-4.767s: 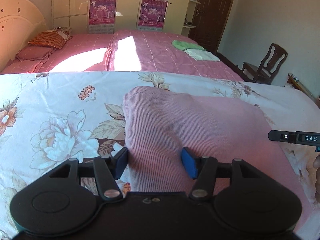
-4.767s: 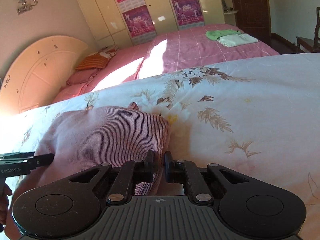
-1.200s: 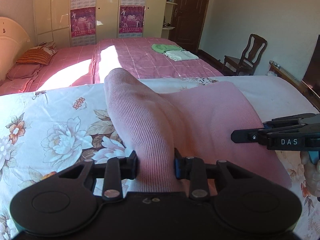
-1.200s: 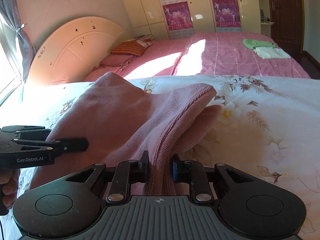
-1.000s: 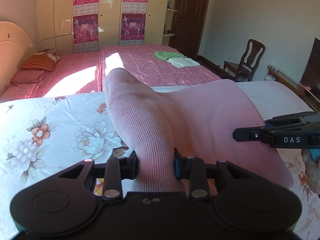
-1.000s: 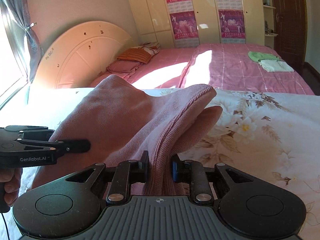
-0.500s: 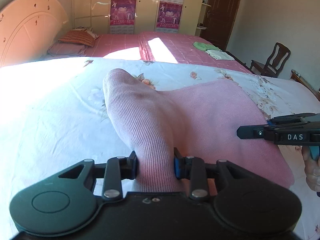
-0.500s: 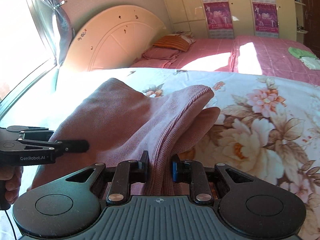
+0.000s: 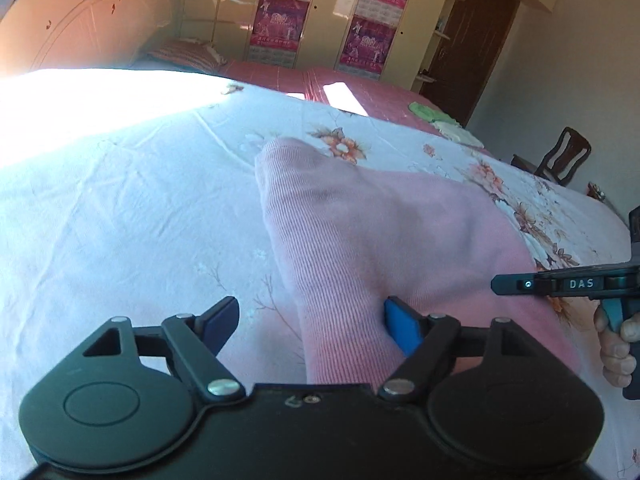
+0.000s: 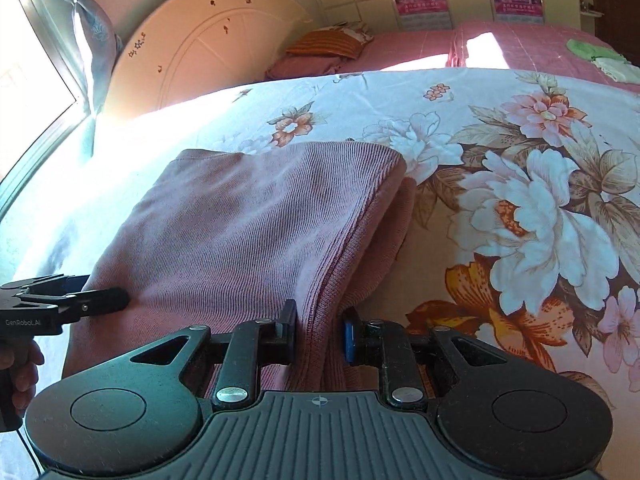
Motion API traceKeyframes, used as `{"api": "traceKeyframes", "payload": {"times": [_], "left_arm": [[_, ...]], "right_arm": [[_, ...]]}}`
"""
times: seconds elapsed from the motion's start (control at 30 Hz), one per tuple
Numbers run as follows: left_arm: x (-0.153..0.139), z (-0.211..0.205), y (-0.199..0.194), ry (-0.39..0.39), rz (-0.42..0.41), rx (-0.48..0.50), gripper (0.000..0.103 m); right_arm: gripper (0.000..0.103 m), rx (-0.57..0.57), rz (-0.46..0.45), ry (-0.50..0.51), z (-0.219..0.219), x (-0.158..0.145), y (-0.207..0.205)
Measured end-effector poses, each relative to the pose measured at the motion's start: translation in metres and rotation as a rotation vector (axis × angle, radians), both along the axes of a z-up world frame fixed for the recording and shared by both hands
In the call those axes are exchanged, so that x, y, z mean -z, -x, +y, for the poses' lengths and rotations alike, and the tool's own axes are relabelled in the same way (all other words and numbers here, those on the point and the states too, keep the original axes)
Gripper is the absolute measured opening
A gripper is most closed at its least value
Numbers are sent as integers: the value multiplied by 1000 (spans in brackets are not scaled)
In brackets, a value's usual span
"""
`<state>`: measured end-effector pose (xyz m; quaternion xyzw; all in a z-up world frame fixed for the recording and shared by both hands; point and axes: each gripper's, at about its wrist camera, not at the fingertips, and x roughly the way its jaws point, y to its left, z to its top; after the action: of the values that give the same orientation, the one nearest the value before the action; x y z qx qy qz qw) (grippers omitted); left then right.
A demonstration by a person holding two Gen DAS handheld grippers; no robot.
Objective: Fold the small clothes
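- One pink ribbed garment point(image 9: 384, 232) lies folded on the floral bedspread point(image 9: 132, 208) of the near bed. It sits flat enough that this looks like the set-down after a fold.
- Left tool point(image 9: 308, 320): its jaws are opening, the left pad clear of the cloth and the blue right pad only just beside it. A ridge of the garment runs between them, no longer pinched. My read is that the release is there to let the near edge settle.
- Right tool point(image 10: 318, 334): narrow, clamped on the doubled right-hand edge of the garment. It probably pins the layers so they stay aligned while the other side lets go.
- The count: two tools, one garment in work, two beds.
- On the far pink bed point(image 10: 520, 44) sit two small folded pieces, a green one point(image 10: 588, 49) and a pale one point(image 10: 616, 69) touching it, likely the finished pile.
- One wooden chair point(image 9: 562, 160) stands by the wall.
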<state>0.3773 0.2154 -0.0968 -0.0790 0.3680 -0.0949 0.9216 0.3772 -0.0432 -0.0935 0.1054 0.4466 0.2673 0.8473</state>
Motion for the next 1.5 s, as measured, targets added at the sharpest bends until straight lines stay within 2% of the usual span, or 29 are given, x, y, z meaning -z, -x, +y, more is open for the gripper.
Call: {"api": "traceKeyframes", "payload": {"times": [0.03,0.1,0.17,0.23,0.27,0.3,0.33,0.37,0.43,0.5,0.53,0.63,0.73,0.8,0.83,0.93,0.97,1.0,1.07,1.17,1.23,1.27,1.3,1.37,1.43,1.5], "left_arm": [[-7,1,6,-2,-37,9,59],[-19,-2,13,18,-92,64,57],[-21,-12,12,26,-110,140,57],[-14,-26,5,-8,-67,201,58],[-3,-32,0,-37,-20,211,58],[4,-34,-3,-57,4,199,58],[8,-33,-4,-53,9,190,59],[10,-30,-2,-27,1,184,58],[9,-24,2,6,-5,174,58],[7,-20,9,17,-12,165,58],[6,-20,12,18,-18,166,58],[6,-19,21,27,-23,144,58],[13,-22,19,-19,15,106,60],[18,-21,19,-11,34,89,61],[19,-20,21,-8,32,83,62],[16,-17,35,-16,25,48,62],[13,-14,44,-3,21,39,61],[11,-12,52,7,15,32,59],[7,-9,69,12,4,13,60],[14,-8,84,3,29,-9,60],[22,-10,88,-16,62,-26,61],[25,-11,91,-25,69,-38,63],[26,-12,95,-38,69,-45,63],[23,-16,101,-73,70,-66,62],[14,-23,114,-102,55,-75,60],[4,-30,132,-120,32,-79,67]], "right_arm": [[21,4,2,0,-1,1,-1],[21,24,15,-13,-3,0,0],[21,45,31,-33,-8,2,-2],[21,62,45,-54,-12,6,-3],[22,67,56,-71,-14,8,-3],[24,79,74,-92,-18,7,-3],[31,101,76,-92,-22,5,-3],[46,151,59,-70,-28,-2,-1],[48,198,-7,-60,-41,-22,10],[38,172,-60,-75,-45,-42,25],[22,139,-79,-63,-41,-48,32],[20,43,-105,-17,-20,-55,52],[19,-33,-100,68,3,-41,63],[6,-17,-73,179,8,-22,61],[0,0,-78,204,6,-17,59],[0,68,-73,268,-6,-14,57],[0,75,-66,259,-12,-17,59],[0,75,-70,206,-19,-23,66],[0,55,-107,158,-22,-39,84],[0,-30,-132,115,-13,-46,111],[0,-56,-117,159,-2,-36,118],[0,-42,-71,214,2,-21,114],[0,-27,-41,216,0,-13,111],[0,31,-18,159,-10,-10,110],[0,78,-60,220,-8,-25,121],[0,80,-119,252,-10,-43,144]]}}
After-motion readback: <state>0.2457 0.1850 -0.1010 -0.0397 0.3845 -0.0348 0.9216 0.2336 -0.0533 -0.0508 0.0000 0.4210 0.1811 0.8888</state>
